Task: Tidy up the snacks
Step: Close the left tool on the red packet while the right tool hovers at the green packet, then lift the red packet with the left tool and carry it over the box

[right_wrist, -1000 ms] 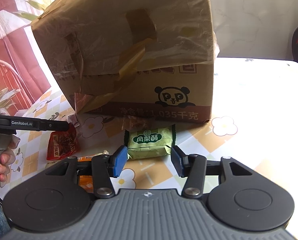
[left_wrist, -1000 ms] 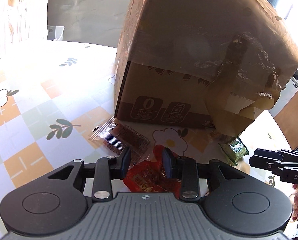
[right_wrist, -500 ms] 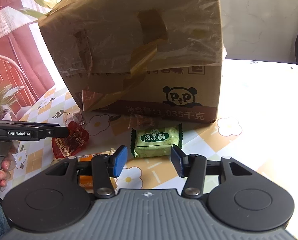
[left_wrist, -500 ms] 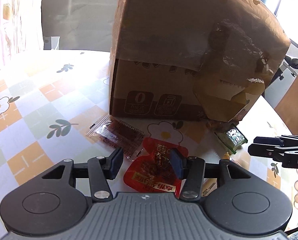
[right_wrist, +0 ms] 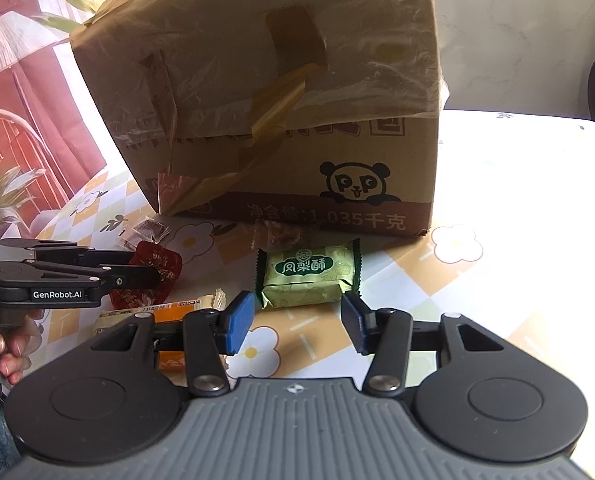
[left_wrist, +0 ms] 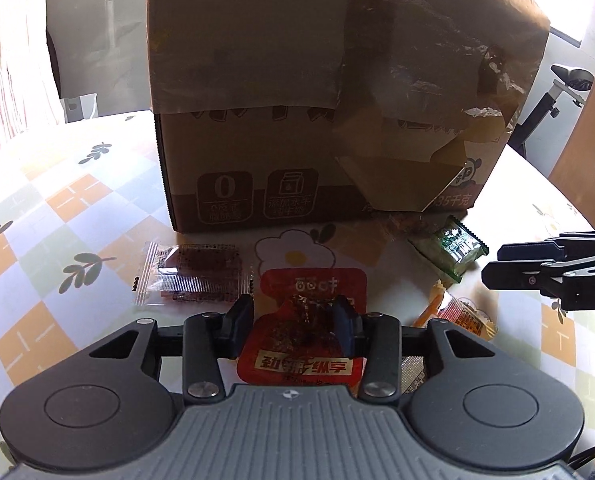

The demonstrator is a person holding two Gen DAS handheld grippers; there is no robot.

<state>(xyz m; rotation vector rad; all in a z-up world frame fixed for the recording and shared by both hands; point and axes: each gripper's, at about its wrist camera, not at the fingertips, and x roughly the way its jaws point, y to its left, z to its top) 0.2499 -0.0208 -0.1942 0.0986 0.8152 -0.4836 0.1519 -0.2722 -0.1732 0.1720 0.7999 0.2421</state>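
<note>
The cardboard box (left_wrist: 297,120) stands ahead of both grippers; its inside cannot be seen. The left gripper (left_wrist: 295,322), jaws just closing, straddles the red snack packet (left_wrist: 311,320), which lies flat with its long axis along the fingers; whether the pads press it I cannot tell. The right gripper (right_wrist: 297,320) is spread and empty, the green pastry packet (right_wrist: 309,276) lying crosswise just beyond its tips.
</note>
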